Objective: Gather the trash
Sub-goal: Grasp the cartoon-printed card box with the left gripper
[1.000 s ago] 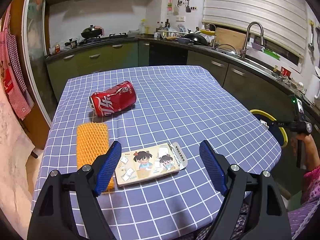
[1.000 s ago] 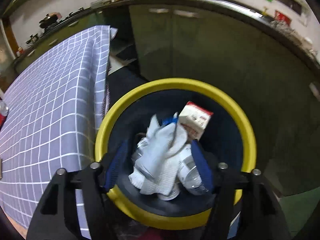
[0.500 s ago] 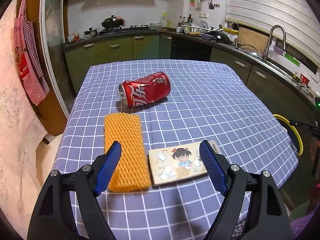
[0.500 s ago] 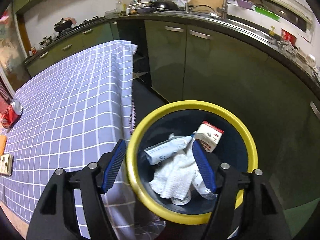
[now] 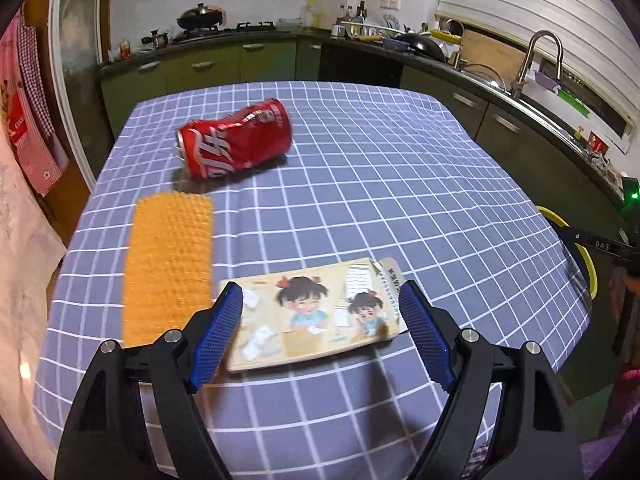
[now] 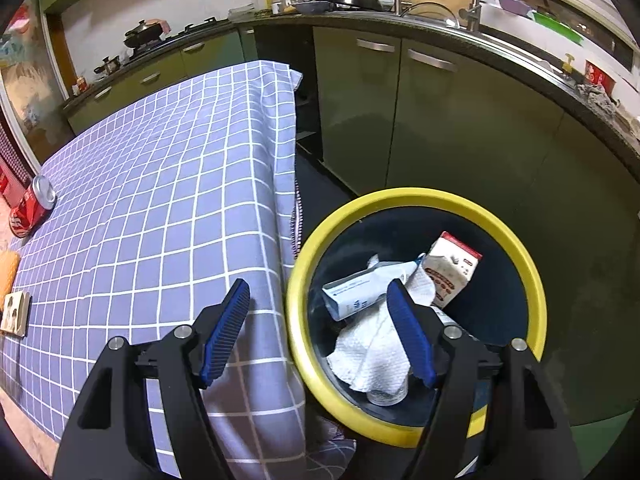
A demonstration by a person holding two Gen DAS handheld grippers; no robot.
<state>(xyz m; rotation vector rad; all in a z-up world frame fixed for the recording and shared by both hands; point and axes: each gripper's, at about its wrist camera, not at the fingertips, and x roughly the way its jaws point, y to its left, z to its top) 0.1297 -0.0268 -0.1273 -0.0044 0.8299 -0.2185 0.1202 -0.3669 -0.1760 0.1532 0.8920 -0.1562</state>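
On the checked tablecloth lie a flat cartoon-printed packet [image 5: 316, 314], an orange foam net [image 5: 170, 258] and a dented red can [image 5: 236, 144]. My left gripper [image 5: 320, 322] hangs open just over the packet, one blue finger near each of its ends, not pressing it. The right gripper [image 6: 318, 328] is open and empty above the yellow rim of the dark bin [image 6: 298, 280] beside the table. Inside the bin lie white paper towel [image 6: 372, 352], a toothpaste-like box [image 6: 356, 294] and a small carton [image 6: 452, 276]. The can [image 6: 32, 210] and packet [image 6: 14, 312] also show at that view's left edge.
Green kitchen cabinets [image 6: 440, 128] and a dark worktop with a sink tap [image 5: 536, 56] run close behind the bin. The tablecloth corner [image 6: 286, 184] hangs beside the bin. A person's hand with the other gripper [image 5: 616, 248] shows at the right of the left wrist view.
The left gripper has come down and shifted over the packet, which now lies between its fingers. The right gripper has risen and drawn away from the bin; paper towel and box now lie inside.
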